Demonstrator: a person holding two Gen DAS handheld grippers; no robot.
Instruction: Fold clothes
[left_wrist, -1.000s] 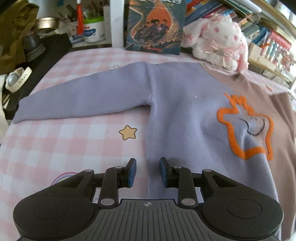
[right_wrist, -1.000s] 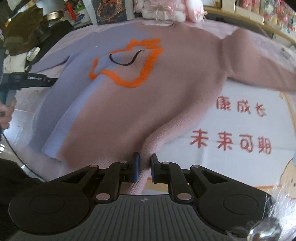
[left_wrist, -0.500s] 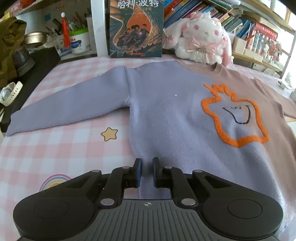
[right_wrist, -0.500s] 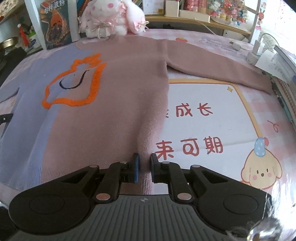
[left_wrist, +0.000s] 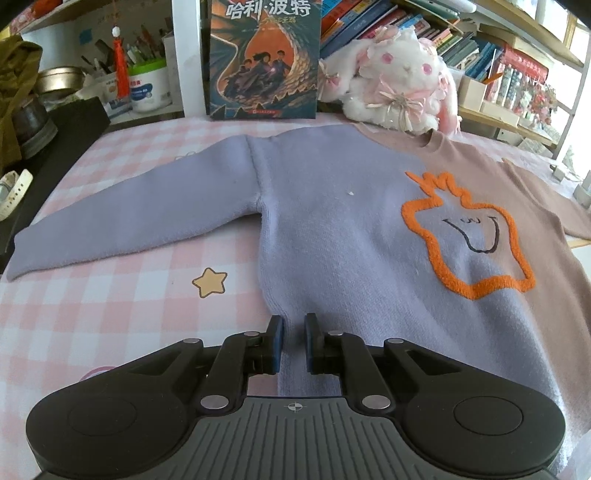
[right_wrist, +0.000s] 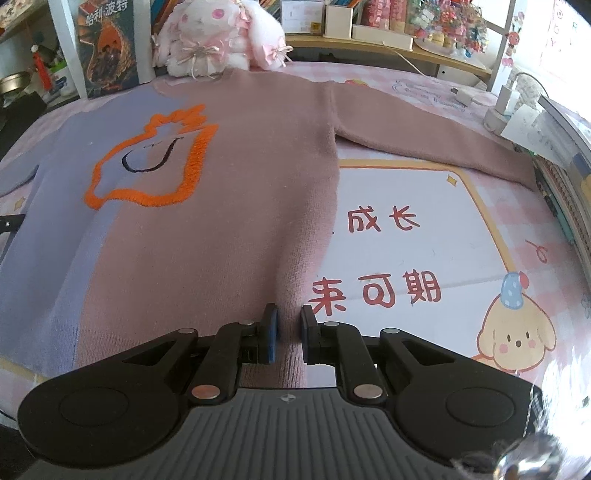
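I see the sweater (left_wrist: 332, 229) lying flat on the tabletop (left_wrist: 110, 295), my left gripper (left_wrist: 293, 341) and right gripper (right_wrist: 287, 334) each pinching its near hem between almost-closed fingers.

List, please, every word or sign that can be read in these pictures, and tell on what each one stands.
"哈利·波特": top of the dark illustrated book cover standing behind the lilac and brown knitted sweater.
"成长": red characters on the white printed panel of the pink table mat.
"来可期": red characters lower on the same panel; the first character is partly covered.
White tub labels and shelf book spines: too small to read.
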